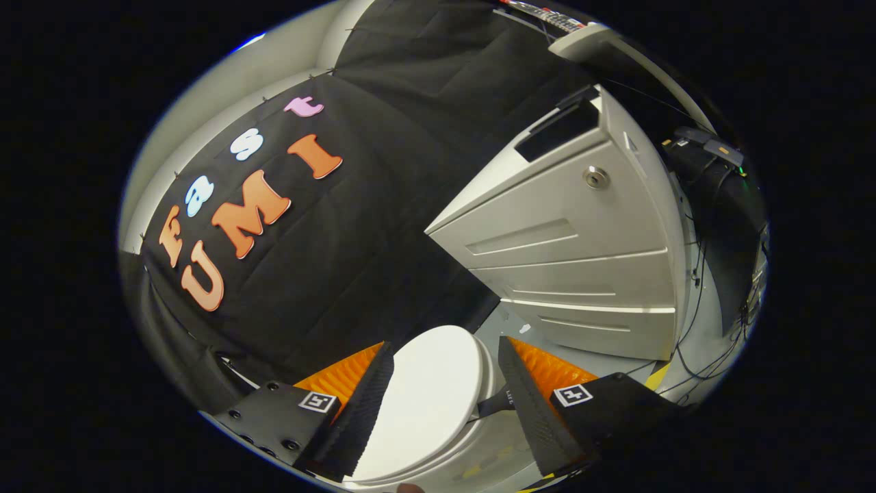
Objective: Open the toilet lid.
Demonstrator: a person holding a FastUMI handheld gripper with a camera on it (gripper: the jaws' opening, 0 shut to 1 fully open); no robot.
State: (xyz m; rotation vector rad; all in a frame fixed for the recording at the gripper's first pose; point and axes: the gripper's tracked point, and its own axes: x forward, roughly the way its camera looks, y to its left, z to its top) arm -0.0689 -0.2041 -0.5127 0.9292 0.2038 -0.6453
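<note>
The white toilet lid (424,400) lies shut on the toilet, a smooth oval seen between and beyond my two fingers. A black strap or tab (496,404) sticks out from the lid's right edge, close to the right finger. My gripper (445,363) is open, its orange-backed black fingers (527,404) spread wide on either side of the lid, with nothing pressed between them. The whole view is tilted.
A white cabinet with drawers and a round lock (575,253) stands to the right of the toilet. Black cables (691,342) trail down its far side onto the pale floor. The black cloth wall hangs behind the toilet.
</note>
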